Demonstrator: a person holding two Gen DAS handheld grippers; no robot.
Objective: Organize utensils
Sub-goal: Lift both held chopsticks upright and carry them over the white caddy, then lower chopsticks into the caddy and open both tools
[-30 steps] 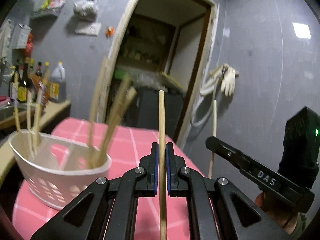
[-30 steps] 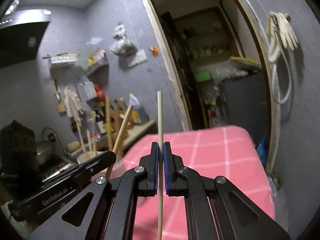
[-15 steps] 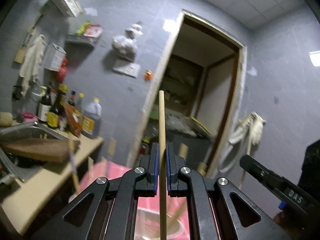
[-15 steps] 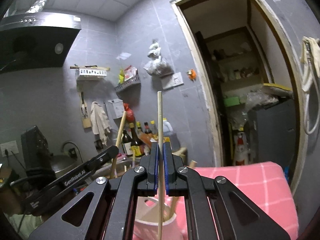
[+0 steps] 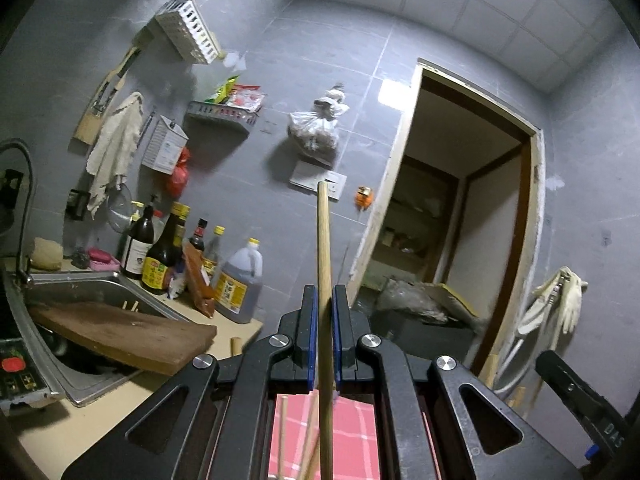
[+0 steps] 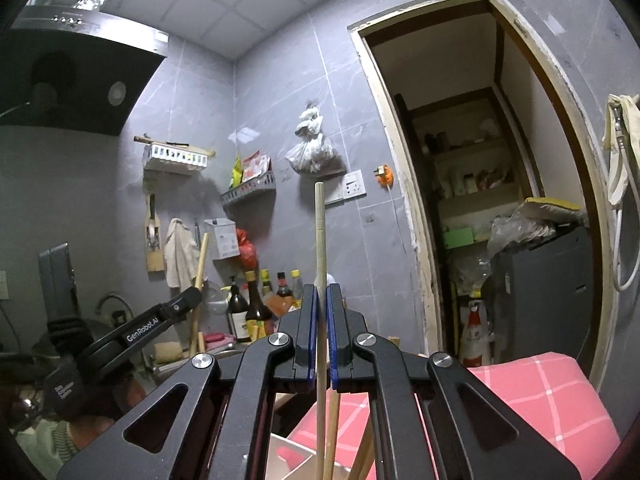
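My left gripper (image 5: 324,300) is shut on a wooden chopstick (image 5: 323,248) that stands upright between the blue pads. My right gripper (image 6: 322,296) is shut on a second wooden chopstick (image 6: 319,232), also upright. Both grippers are raised and tilted up toward the grey wall. Below the left gripper several chopsticks (image 5: 305,436) poke up over the pink checked cloth (image 5: 352,432). Below the right gripper the white utensil basket (image 6: 296,458) shows at the bottom edge with chopsticks in it. The left gripper (image 6: 160,320) with its chopstick also shows in the right wrist view.
A steel sink (image 5: 76,292) with a wooden board (image 5: 124,336) across it lies to the left. Bottles (image 5: 160,256) stand on the counter. An open doorway (image 6: 492,200) is on the right. The pink cloth (image 6: 540,392) covers the table.
Both grippers have tilted upward with their chopsticks. The basket and table have slid from mid-frame down to the bottom edge. The wall and ceiling now fill the views.
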